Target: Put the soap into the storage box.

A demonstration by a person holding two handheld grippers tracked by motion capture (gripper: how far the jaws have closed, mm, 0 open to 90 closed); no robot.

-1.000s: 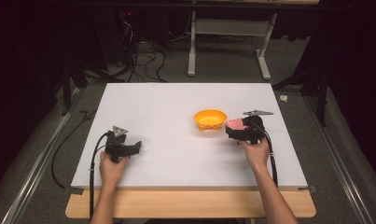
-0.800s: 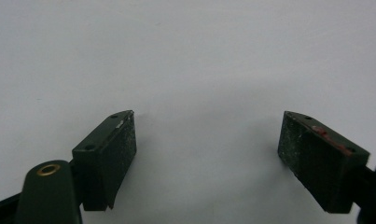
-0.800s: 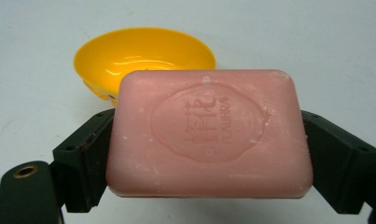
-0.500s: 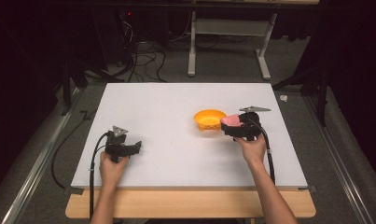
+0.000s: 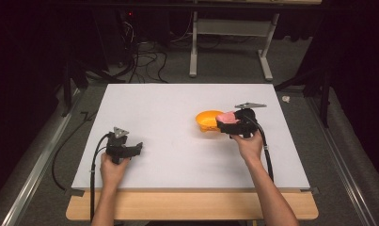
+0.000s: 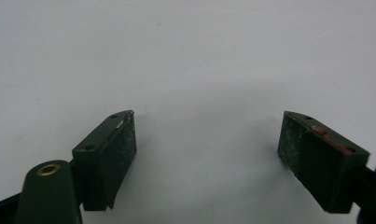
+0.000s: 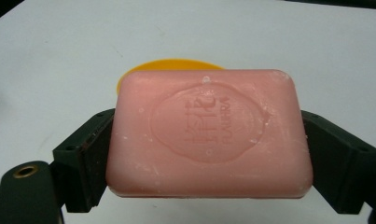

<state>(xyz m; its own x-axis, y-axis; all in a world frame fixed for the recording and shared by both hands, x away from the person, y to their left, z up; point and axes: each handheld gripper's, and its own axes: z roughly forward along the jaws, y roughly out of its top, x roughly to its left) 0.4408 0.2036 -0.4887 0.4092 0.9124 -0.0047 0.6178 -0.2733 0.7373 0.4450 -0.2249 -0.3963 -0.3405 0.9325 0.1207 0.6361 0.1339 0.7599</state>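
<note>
Right gripper has the pink soap bar pinched flat between its jaws, hovering at the orange bowl's three o'clock rim on the white table. Left gripper sits at the table's seven o'clock, jaws spread wide, nothing between them.

Pink soap bar: embossed oval stamp w/ lettering, upside down, too faint to read.

A pink soap bar with an embossed oval stamp, an orange bowl, black claws, a white table.
</note>
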